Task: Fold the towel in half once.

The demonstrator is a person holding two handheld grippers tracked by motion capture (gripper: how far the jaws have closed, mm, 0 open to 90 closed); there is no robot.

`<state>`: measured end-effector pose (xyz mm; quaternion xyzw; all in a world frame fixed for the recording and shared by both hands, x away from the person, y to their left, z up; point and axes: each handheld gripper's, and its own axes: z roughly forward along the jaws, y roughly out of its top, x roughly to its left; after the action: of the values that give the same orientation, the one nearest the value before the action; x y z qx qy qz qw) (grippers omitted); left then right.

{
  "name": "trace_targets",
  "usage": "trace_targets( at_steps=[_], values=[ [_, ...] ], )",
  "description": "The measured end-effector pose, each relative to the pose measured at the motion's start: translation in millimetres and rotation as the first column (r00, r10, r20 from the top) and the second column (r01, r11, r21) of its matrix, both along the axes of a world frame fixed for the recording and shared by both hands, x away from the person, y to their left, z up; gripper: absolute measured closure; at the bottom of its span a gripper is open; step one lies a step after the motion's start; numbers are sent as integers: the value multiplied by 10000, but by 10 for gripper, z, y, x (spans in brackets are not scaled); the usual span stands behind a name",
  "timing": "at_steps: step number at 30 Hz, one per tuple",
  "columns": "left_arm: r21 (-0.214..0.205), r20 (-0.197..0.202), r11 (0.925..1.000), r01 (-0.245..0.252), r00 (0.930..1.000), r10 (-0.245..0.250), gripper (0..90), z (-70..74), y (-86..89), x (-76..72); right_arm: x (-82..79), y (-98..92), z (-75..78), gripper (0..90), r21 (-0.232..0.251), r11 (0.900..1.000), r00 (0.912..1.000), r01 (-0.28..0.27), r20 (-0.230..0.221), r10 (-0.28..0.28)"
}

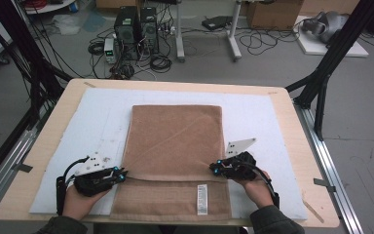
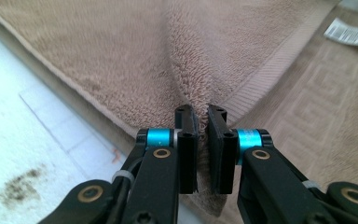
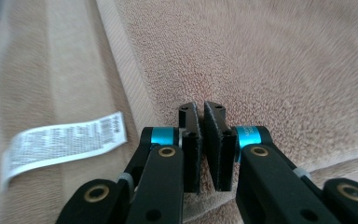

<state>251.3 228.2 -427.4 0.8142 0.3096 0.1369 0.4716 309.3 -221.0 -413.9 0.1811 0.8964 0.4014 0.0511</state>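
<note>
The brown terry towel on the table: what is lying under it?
Under the brown terry towel lies a white foam mat on the light wooden table. The mat's middle is covered, so anything there cannot be seen.

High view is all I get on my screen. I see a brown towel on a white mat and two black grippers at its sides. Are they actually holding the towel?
Observer: Yes. In the left gripper view, the left gripper is shut on a pinched-up ridge of the towel.
Operator: And the other one?
Observer: The right gripper is also shut, with terry cloth squeezed between its pads at the folded layer's edge.
Operator: What's that white strip near the front?
Observer: A care label printed with small text, too blurred to read; it lies flat on the towel's lower layer.
</note>
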Motion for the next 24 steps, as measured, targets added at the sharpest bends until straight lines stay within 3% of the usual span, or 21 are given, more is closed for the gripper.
trace_targets(
  at_steps=[3,8,10,13,19,22,24],
  values=[
    [-163,157,9999,34,9999,-31,829,64,-16,-54,-68,-63,132,853,236,9997,9997,-97,204,92],
    [-293,198,9983,497,9986,-492,821,118,-40,-254,-273,-183,295,853,406,9984,9982,-406,464,387],
    [-254,245,9982,542,9983,-536,736,133,-30,-329,-367,-209,293,849,247,9979,9973,-604,427,593],
    [-172,260,9989,427,9988,-423,628,149,9,-356,-440,-240,193,761,-24,9965,9965,-830,93,830],
    [190,-159,9991,378,9992,-375,637,1,-39,-199,-391,-218,-11,621,-399,9978,9985,-530,-145,525],
    [400,-500,9972,626,9969,-606,637,-110,-109,-142,-335,-158,-123,607,-680,9960,9979,-583,-323,562],
    [771,-630,9937,819,9950,-771,657,-180,-162,-131,-301,-127,-191,626,-792,9952,9974,-579,-479,542]
  ],
)
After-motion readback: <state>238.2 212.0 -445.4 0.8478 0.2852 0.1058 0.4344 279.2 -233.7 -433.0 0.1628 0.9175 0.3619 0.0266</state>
